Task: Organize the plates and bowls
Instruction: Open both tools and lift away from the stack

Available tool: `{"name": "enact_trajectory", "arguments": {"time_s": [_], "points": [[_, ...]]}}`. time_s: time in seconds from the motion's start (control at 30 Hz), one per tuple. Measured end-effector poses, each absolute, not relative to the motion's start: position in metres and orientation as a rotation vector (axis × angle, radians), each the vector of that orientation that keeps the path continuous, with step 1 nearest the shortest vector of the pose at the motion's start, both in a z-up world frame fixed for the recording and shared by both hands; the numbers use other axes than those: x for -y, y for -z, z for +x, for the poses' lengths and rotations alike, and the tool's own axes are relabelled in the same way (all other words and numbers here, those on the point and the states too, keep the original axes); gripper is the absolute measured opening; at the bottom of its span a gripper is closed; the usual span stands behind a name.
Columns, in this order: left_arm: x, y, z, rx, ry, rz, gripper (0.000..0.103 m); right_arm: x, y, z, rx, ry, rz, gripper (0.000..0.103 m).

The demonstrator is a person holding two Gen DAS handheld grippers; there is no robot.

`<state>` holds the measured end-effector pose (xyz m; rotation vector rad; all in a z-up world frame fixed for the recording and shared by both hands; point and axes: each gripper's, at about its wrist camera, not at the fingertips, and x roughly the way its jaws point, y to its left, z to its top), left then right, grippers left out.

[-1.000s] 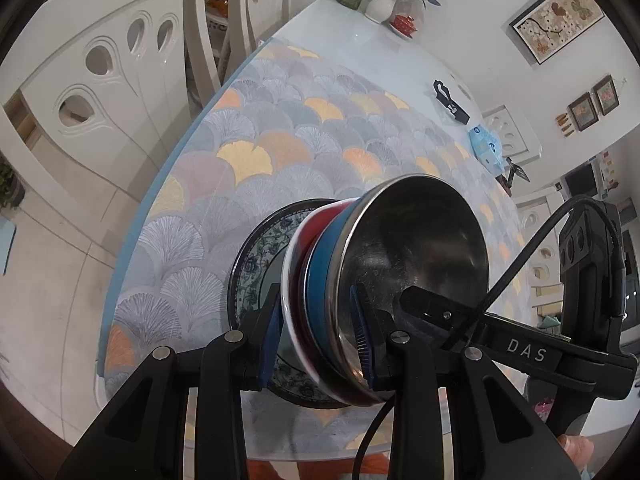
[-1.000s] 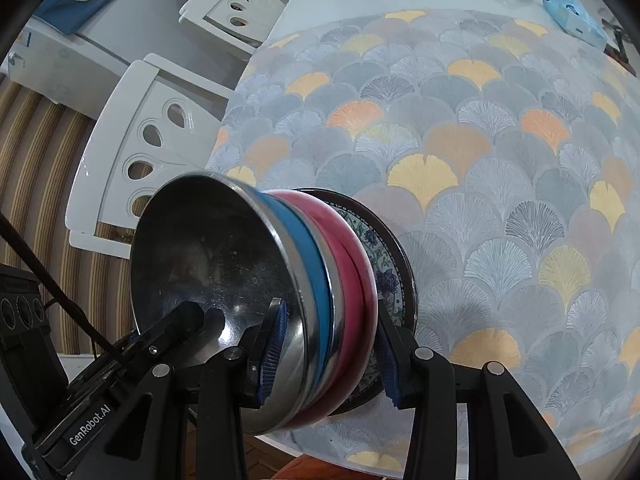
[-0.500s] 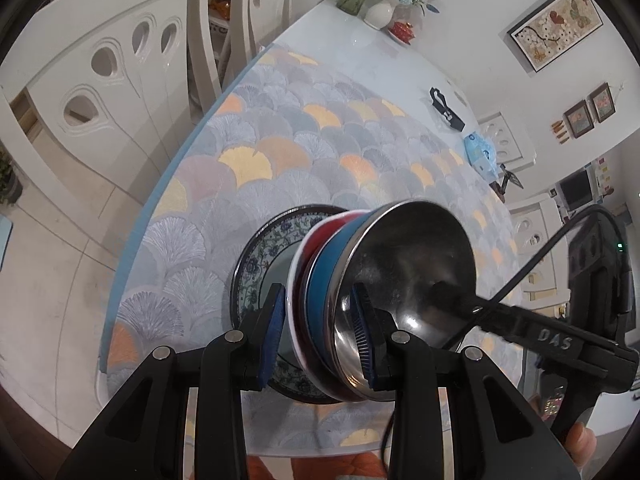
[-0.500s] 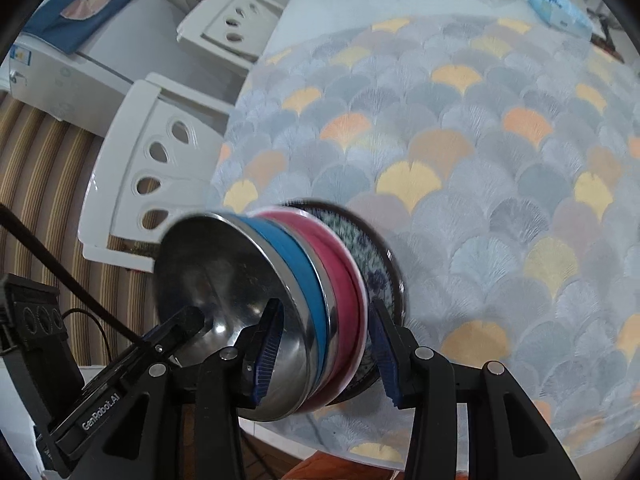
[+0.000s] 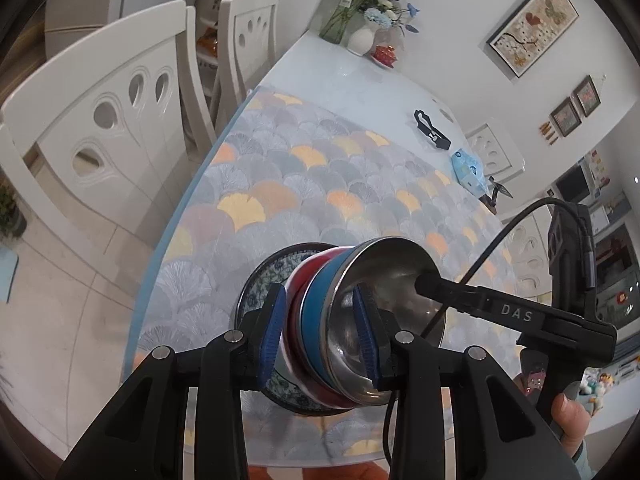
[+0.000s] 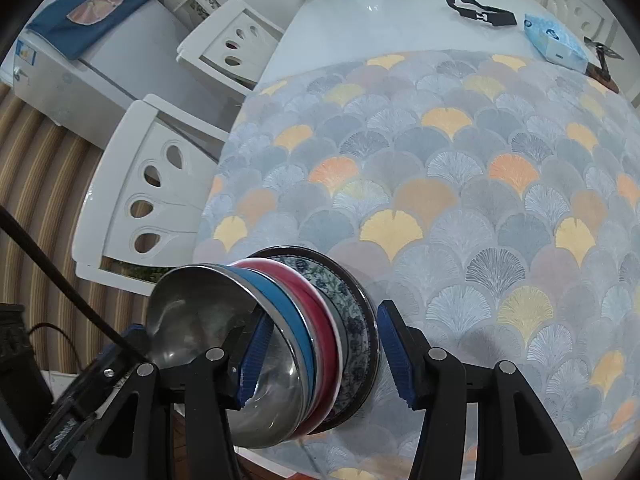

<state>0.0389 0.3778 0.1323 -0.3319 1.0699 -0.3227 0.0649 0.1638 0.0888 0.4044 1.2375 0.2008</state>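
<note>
A stack of dishes is held off the table: a steel bowl (image 5: 384, 280) nested in a blue bowl (image 5: 314, 320) and a red bowl (image 5: 294, 300), on a blue-patterned plate (image 5: 258, 292). My left gripper (image 5: 318, 338) is shut on the stack's rim. In the right wrist view the same steel bowl (image 6: 192, 312), blue bowl (image 6: 280, 308), red bowl (image 6: 308, 300) and plate (image 6: 348, 308) show. My right gripper (image 6: 324, 360) clamps the opposite rim.
The table (image 6: 392, 4) carries a fan-patterned mat (image 6: 460, 184). At its far end lie a black object (image 6: 480, 14), a blue tissue pack (image 6: 556, 42) and a vase of flowers (image 5: 362, 36). White chairs (image 5: 108, 120) stand along the left side.
Both grippers have raised the stack higher above the mat and drawn it back toward the near table edge. The grip on the stack is unchanged.
</note>
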Motion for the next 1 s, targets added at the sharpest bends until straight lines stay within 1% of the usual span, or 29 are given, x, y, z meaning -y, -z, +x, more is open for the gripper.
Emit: {"name": "enact_trajectory", "arguments": {"time_s": [0.1, 0.2, 0.23, 0.27, 0.37, 0.43, 0.47, 0.5, 0.53, 0.57, 0.63, 0.67, 0.73, 0.77, 0.8, 1.0], "points": [[-0.379, -0.134, 0.039, -1.069, 0.325, -0.339, 0.032, -0.163, -0.097, 0.06, -1.227, -0.199, 0.413, 0.052], [-0.378, -0.144, 0.037, -1.047, 0.329, -0.336, 0.032, -0.164, -0.119, 0.048, -1.176, -0.192, 0.394, 0.052], [-0.377, -0.148, 0.036, -1.038, 0.329, -0.328, 0.032, -0.165, -0.129, 0.042, -1.156, -0.193, 0.393, 0.053], [-0.375, -0.153, 0.034, -1.023, 0.329, -0.315, 0.032, -0.166, -0.135, 0.038, -1.143, -0.196, 0.394, 0.056], [-0.369, -0.174, 0.026, -0.968, 0.32, -0.26, 0.032, -0.177, -0.159, 0.02, -1.084, -0.216, 0.353, 0.059], [-0.365, -0.186, 0.021, -0.931, 0.308, -0.228, 0.034, -0.186, -0.172, 0.007, -1.043, -0.195, 0.278, 0.059], [-0.362, -0.191, 0.019, -0.914, 0.299, -0.214, 0.038, -0.191, -0.177, 0.0, -1.022, -0.182, 0.241, 0.06], [-0.36, -0.195, 0.017, -0.896, 0.287, -0.197, 0.039, -0.192, -0.179, -0.004, -1.011, -0.175, 0.224, 0.061], [-0.356, -0.201, 0.015, -0.869, 0.27, -0.172, 0.04, -0.194, -0.182, -0.01, -0.993, -0.157, 0.199, 0.067], [-0.354, -0.203, 0.014, -0.857, 0.261, -0.155, 0.04, -0.195, -0.183, -0.015, -0.973, -0.128, 0.175, 0.075], [-0.348, -0.209, 0.011, -0.824, 0.235, -0.097, 0.043, -0.193, -0.184, -0.02, -0.951, -0.076, 0.143, 0.078], [-0.345, -0.211, 0.009, -0.813, 0.222, -0.069, 0.045, -0.191, -0.183, -0.021, -0.948, -0.059, 0.135, 0.078], [-0.34, -0.213, 0.007, -0.792, 0.198, -0.022, 0.058, -0.185, -0.183, -0.02, -0.951, -0.025, 0.133, 0.078], [-0.338, -0.214, 0.006, -0.783, 0.19, -0.01, 0.073, -0.183, -0.183, -0.02, -0.953, -0.018, 0.14, 0.078], [-0.337, -0.215, 0.005, -0.772, 0.186, -0.003, 0.08, -0.18, -0.182, -0.02, -0.958, -0.011, 0.149, 0.078], [-0.337, -0.213, 0.01, -0.787, 0.167, 0.013, 0.08, -0.175, -0.17, -0.02, -1.01, 0.005, 0.172, 0.078]]}}
